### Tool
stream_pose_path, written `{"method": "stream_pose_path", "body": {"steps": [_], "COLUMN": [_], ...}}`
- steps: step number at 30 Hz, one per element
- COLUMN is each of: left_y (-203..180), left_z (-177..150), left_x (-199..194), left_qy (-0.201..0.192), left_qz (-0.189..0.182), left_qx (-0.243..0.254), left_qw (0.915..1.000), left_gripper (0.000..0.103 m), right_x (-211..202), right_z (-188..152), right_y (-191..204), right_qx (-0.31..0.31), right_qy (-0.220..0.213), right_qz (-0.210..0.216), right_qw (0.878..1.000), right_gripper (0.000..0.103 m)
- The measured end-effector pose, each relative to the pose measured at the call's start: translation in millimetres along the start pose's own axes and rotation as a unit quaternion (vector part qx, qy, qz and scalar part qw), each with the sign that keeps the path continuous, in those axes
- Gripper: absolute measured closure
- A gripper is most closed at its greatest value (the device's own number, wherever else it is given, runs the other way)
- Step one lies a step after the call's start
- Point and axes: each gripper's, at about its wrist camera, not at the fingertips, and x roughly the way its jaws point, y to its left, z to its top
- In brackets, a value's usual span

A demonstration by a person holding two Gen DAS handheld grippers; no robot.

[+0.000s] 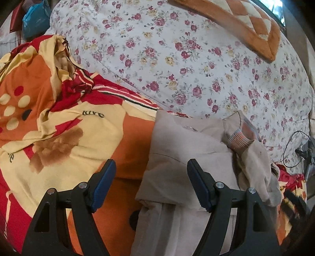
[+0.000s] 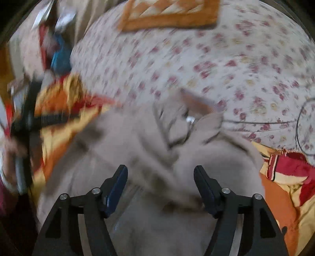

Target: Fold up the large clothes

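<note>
Holding my left fingers (image 1: 151, 183) wide apart above the bed, I have nothing between them; under them lies the left edge of a beige jacket (image 1: 189, 157), which rests on an orange, red and yellow quilt (image 1: 59, 126); the jacket's striped cuff (image 1: 239, 140) sits up near its far side; beyond it spreads a white sheet with small roses (image 1: 196, 69), and an orange patterned blanket (image 1: 246, 25) lies at the far end; a blue bag (image 1: 34, 17) shows at the top left. My right fingers (image 2: 160, 187) are spread wide too and grip nothing; they hover over the rumpled middle of the jacket (image 2: 137, 147); this view is smeared, so the small shiny thing (image 2: 190, 119) near the collar may be a zip pull or a button; a thin dark cable (image 2: 256, 122) runs across the sheet (image 2: 216, 59) on the right, and the quilt (image 2: 285, 187) shows at both sides.
</note>
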Motion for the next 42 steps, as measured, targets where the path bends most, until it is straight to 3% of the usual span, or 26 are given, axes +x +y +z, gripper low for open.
{"method": "stream_pose_path", "body": {"steps": [2,4,6,8,9,10,12,14,16,17,18,19,20,21,22,24,27,29,31,32,33,34,38,42], "left_y": [4.3,9.3,12.0,13.8,14.6,15.3,17.6,20.5,22.3,22.1,21.7,21.6,22.1,22.8,23.3,23.8,14.6,3.8,-4.5,-10.5,-15.3,-18.0,-20.9,-24.8], "left_z": [1.0,2.0,2.7,3.8,4.5,4.9,6.8,8.7,11.3,12.6,13.0,12.6,11.7,10.8,10.5,9.7,8.1,3.0,-1.8,-4.3,-6.9,-9.8,-17.3,-18.8], "left_x": [1.5,3.1,4.3,3.3,3.2,3.3,3.0,-1.5,-7.4,-9.5,-10.6,-11.2,-11.5,-12.0,-12.6,-15.1,-14.6,-10.2,-3.7,2.3,8.7,13.6,32.6,44.2], "left_qy": [0.003,0.006,0.010,0.005,0.003,0.002,0.003,-0.006,-0.023,-0.032,-0.038,-0.040,-0.038,-0.034,-0.032,-0.034,-0.032,-0.025,-0.013,-0.002,0.009,0.015,0.035,0.038], "left_qz": [-0.007,-0.014,-0.015,-0.011,-0.009,-0.009,-0.010,-0.008,-0.009,-0.012,-0.017,-0.026,-0.039,-0.056,-0.069,-0.095,-0.107,-0.098,-0.092,-0.080,-0.065,-0.057,-0.039,-0.027], "left_qx": [-0.011,-0.028,-0.034,-0.034,-0.035,-0.036,-0.041,-0.049,-0.055,-0.056,-0.056,-0.058,-0.061,-0.066,-0.071,-0.083,-0.069,-0.048,-0.032,-0.019,-0.008,0.000,0.008,0.027], "left_qw": [0.9999,0.9995,0.9993,0.9994,0.9994,0.9993,0.9991,0.9988,0.9982,0.9979,0.9975,0.9972,0.9967,0.9957,0.9946,0.9914,0.9913,0.9937,0.9952,0.9966,0.9978,0.9983,0.9986,0.9986], "left_gripper": [0.029,0.029,0.029,0.029,0.029,0.029,0.029,0.029,0.029,0.029,0.029,0.029,0.028,0.022,0.019,0.017,0.016,0.016,0.016,0.016,0.016,0.016,0.016,0.016], "right_x": [9.0,36.1,67.0,87.5,97.7,103.7,120.6,110.8,76.2,68.4,65.2,69.7,79.6,86.4,84.7,65.7,19.5,1.5,-5.1,-5.0,-1.4,0.9,42.5,93.3], "right_z": [14.9,31.7,43.8,50.4,56.8,58.3,61.8,66.6,67.8,66.1,61.8,59.6,54.4,48.4,38.9,28.3,13.9,4.1,-5.3,-8.9,-11.4,-11.8,1.7,23.7], "right_y": [-12.9,-24.8,-26.0,-11.9,5.4,18.8,44.8,58.6,72.6,76.7,82.4,84.0,87.1,88.1,83.7,67.5,25.2,-10.7,-52.7,-69.6,-91.6,-105.4,-128.3,-157.3], "right_qx": [0.043,0.101,0.141,0.142,0.113,0.084,0.030,0.028,0.014,0.012,0.014,0.014,0.011,0.011,0.015,0.025,0.051,0.067,0.103,0.123,0.161,0.183,0.205,0.234], "right_qy": [-0.008,-0.012,0.007,0.015,0.014,0.019,0.053,0.041,-0.025,-0.044,-0.058,-0.046,0.000,0.047,0.079,0.064,0.021,0.012,0.022,0.028,0.036,0.037,0.061,0.060], "right_qz": [0.010,0.045,0.065,0.087,0.092,0.073,-0.005,0.032,0.067,0.070,0.073,0.082,0.104,0.116,0.121,0.110,0.051,-0.024,-0.098,-0.109,-0.115,-0.109,-0.072,-0.119], "right_qw": [0.999,0.994,0.988,0.986,0.989,0.994,0.998,0.998,0.997,0.997,0.996,0.995,0.995,0.992,0.989,0.992,0.997,0.997,0.990,0.986,0.980,0.976,0.974,0.963], "right_gripper": [0.031,0.026,0.025,0.025,0.027,0.031,0.100,0.100,0.097,0.084,0.046,0.020,0.009,0.021,0.027,0.026,0.026,0.026,0.028,0.037,0.056,0.061,0.062,0.060]}}
